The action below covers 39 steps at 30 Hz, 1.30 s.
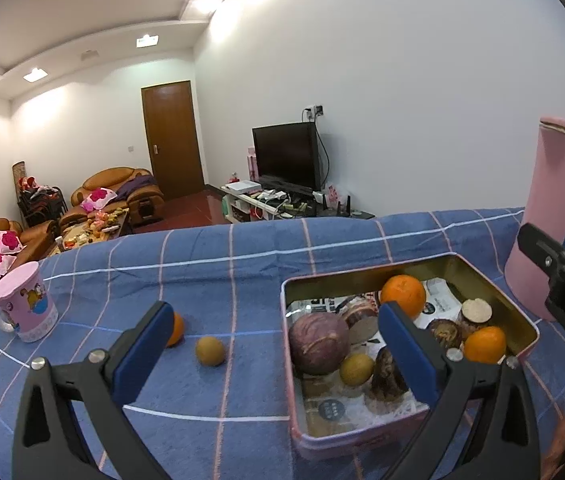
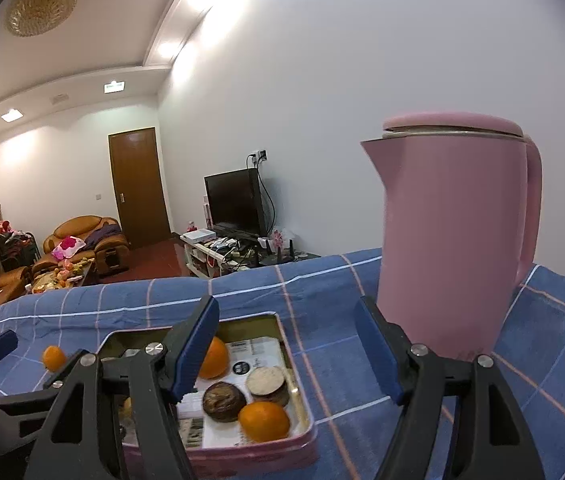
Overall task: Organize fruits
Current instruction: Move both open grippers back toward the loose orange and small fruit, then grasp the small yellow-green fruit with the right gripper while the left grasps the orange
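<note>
An open pink tin [image 1: 366,274] on the blue checked cloth holds two oranges [image 1: 402,294] [image 1: 484,344], a purple round fruit [image 1: 318,342], a yellow-brown fruit [image 1: 356,368] and several brown pieces. To its left, on the cloth, lie a third orange [image 1: 176,328], half hidden by a finger, and a yellow-brown fruit [image 1: 210,351]. My left gripper [image 1: 275,308] is open and empty, low over the tin's left edge. My right gripper [image 2: 286,308] is also open and empty, above the tin's right rim [image 2: 298,380], with the two oranges [image 2: 214,358] [image 2: 264,420] below it.
A tall pink kettle [image 2: 450,240] stands close behind the tin to the right. A pink mug [image 1: 26,304] sits at the cloth's far left. The table's far edge runs behind both, with a living room beyond.
</note>
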{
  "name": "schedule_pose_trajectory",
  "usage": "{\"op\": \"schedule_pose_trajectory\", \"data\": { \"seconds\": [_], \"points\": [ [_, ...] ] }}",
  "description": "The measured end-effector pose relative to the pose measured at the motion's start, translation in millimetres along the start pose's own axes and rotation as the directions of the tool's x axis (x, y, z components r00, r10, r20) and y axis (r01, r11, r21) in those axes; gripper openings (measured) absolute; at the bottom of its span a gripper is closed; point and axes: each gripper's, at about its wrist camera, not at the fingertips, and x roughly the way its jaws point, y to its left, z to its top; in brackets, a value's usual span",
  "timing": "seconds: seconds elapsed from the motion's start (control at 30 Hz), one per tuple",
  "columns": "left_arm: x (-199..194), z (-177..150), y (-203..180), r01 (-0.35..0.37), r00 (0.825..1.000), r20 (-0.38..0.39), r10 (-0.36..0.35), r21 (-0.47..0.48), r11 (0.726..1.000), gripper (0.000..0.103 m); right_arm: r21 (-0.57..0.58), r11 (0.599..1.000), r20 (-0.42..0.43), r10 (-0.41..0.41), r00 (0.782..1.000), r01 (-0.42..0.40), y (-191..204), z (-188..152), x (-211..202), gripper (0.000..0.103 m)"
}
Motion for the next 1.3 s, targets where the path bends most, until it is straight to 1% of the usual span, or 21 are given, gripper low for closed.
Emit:
{"op": "schedule_pose_trajectory", "data": {
  "seconds": [0.4, 0.93, 1.13, 1.3],
  "points": [
    [-3.4, -6.3, 30.0, 0.0, 1.0, -0.02, -0.001, -0.044, 0.999, 0.103, 0.048, 0.999, -0.015, 0.002, 1.0, -0.001, 14.9, -8.3, -13.4, 0.071],
    [-10.2, -16.4, 71.7, -0.023, 0.999, -0.034, 0.021, -0.069, 0.997, 0.103, 0.009, 0.999, -0.027, 0.052, 0.998, -0.052, 58.6, -16.1, -25.9, 0.071],
    [-8.8, -18.3, 90.4, -0.033, 0.998, -0.049, 0.029, -0.088, 0.996, 0.103, -0.029, 0.997, -0.032, 0.076, 0.997, -0.077, 78.1, -18.5, -27.6, 0.071],
    [-5.1, -20.5, 111.4, -0.06, 0.997, -0.06, 0.055, -0.091, 0.994, 0.103, -0.057, 0.994, -0.041, 0.094, 0.995, -0.096, 96.0, -21.4, -29.0, 0.071]
  ]
}}
